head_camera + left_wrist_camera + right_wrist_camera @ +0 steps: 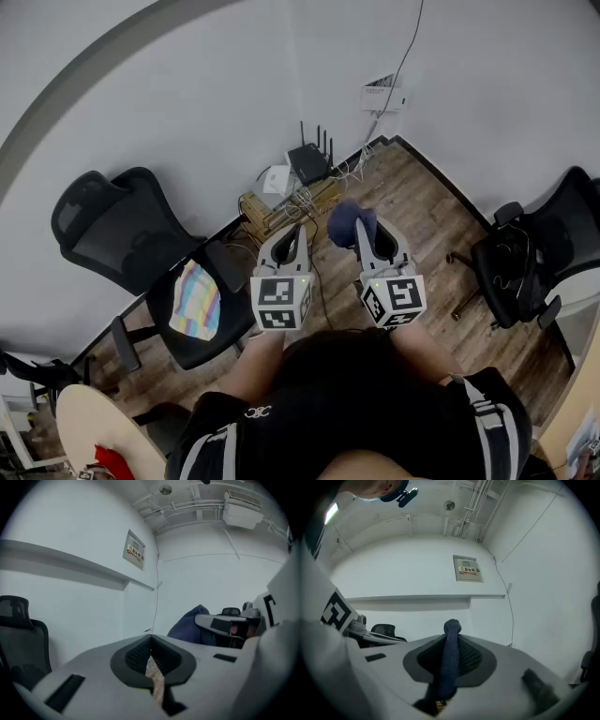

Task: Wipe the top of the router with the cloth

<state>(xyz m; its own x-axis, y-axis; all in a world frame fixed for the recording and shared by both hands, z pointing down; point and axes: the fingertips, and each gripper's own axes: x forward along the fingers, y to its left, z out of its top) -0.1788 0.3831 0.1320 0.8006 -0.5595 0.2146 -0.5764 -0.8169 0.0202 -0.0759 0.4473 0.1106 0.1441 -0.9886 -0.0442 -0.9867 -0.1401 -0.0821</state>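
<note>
A black router [307, 162] with upright antennas sits on the floor in the room's corner, well beyond both grippers. My right gripper [362, 228] is shut on a dark blue cloth [349, 222], which bunches above its tips. In the right gripper view the cloth [450, 663] runs as a strip between the closed jaws of the right gripper [452, 637]. My left gripper [295, 231] is held beside it, shut with nothing in it. In the left gripper view the left gripper [151, 638] points at the wall, with the cloth [189, 626] to its right. Neither gripper view shows the router.
A white box [276, 178], cables and a wicker tray [259, 212] lie by the router. One black office chair [141, 267] at the left has a striped cloth [197, 300] on its seat. Another chair [520, 258] stands at the right. A round table [89, 427] shows at bottom left.
</note>
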